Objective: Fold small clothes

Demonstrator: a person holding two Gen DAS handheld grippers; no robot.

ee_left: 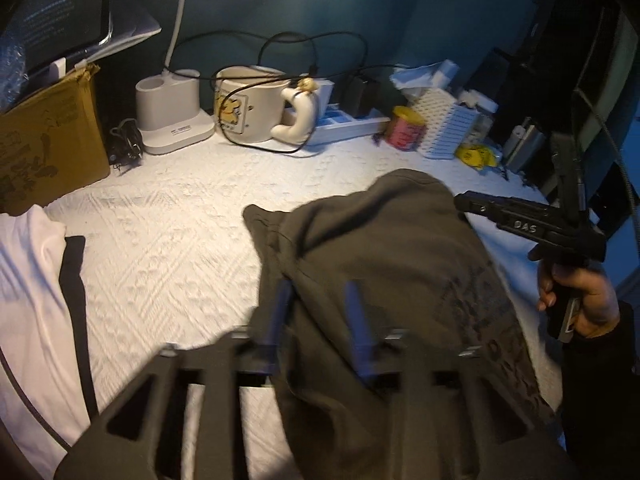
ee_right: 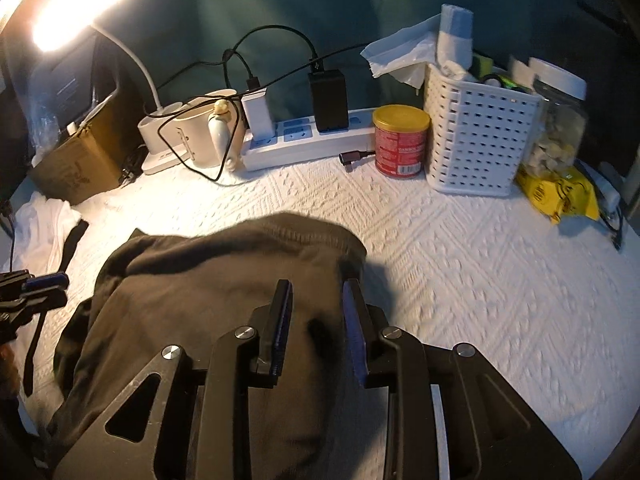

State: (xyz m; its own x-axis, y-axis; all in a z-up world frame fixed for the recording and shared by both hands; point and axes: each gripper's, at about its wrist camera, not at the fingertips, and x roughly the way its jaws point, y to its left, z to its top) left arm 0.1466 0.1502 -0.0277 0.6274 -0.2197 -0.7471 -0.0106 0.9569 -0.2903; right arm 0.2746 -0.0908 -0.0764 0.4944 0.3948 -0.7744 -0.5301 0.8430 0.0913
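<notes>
A dark olive garment [ee_left: 372, 240] lies bunched on the white textured cover [ee_left: 168, 232], its printed side toward the right. My left gripper [ee_left: 318, 292] hovers over the garment's near left part, jaws apart, pads pressing on nothing. In the right wrist view the same garment [ee_right: 224, 280] fills the lower left. My right gripper [ee_right: 316, 292] stands open above its right edge, with only loose cloth below the gap. A hand [ee_left: 576, 296] holds the right gripper [ee_left: 464, 202] beside the garment. The left gripper [ee_right: 60, 290] shows at the left edge.
A white garment with black trim [ee_left: 36, 300] lies at the left. Along the back stand a cardboard box [ee_left: 48, 140], lamp base [ee_left: 176, 116], mug [ee_left: 252, 108], power strip [ee_right: 312, 140], red can [ee_right: 400, 140], white basket [ee_right: 476, 136] and yellow packet [ee_right: 560, 194].
</notes>
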